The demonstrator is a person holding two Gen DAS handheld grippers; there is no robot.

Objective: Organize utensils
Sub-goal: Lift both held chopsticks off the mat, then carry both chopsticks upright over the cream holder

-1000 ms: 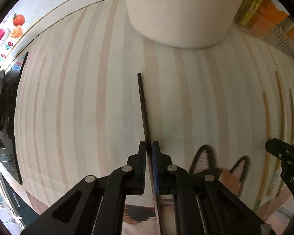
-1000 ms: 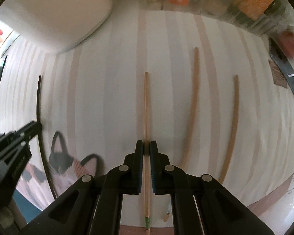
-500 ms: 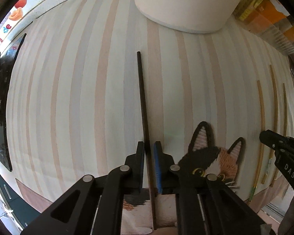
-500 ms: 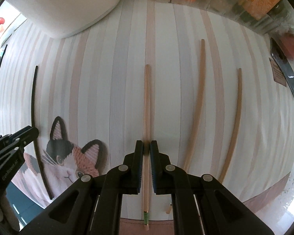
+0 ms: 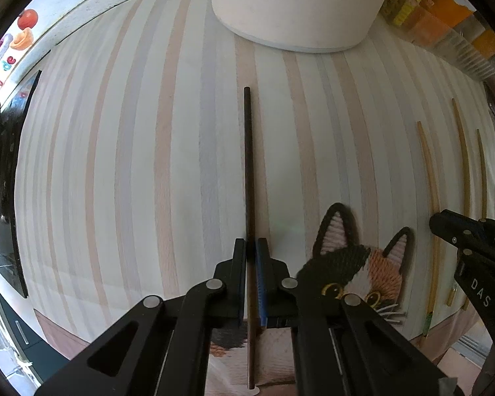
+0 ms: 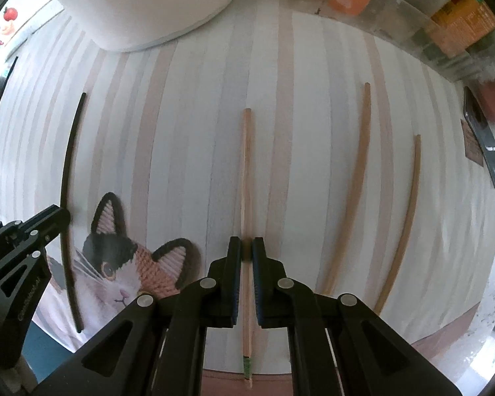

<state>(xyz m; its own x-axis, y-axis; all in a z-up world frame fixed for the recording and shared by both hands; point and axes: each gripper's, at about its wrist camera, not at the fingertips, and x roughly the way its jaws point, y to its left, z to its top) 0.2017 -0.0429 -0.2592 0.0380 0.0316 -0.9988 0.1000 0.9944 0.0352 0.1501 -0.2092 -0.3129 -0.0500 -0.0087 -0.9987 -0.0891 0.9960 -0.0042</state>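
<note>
Black chopstick (image 5: 248, 171) and wooden chopstick (image 6: 246, 178) lie lengthwise, each clamped by its gripper.

A mat (image 6: 214, 105) covers the surface. In the right wrist view three chopsticks lie on it roughly parallel: one (image 6: 246, 178) at centre, another (image 6: 356, 178) to its right, a third (image 6: 409, 211) further right. A fourth chopstick (image 6: 67, 178) lies far left, beside a cat patch (image 6: 128, 260). A tub (image 6: 142, 3) stands behind them.

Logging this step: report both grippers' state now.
Left gripper: shut on the black chopstick.
Right gripper: shut on the green-tipped wooden chopstick.
</note>
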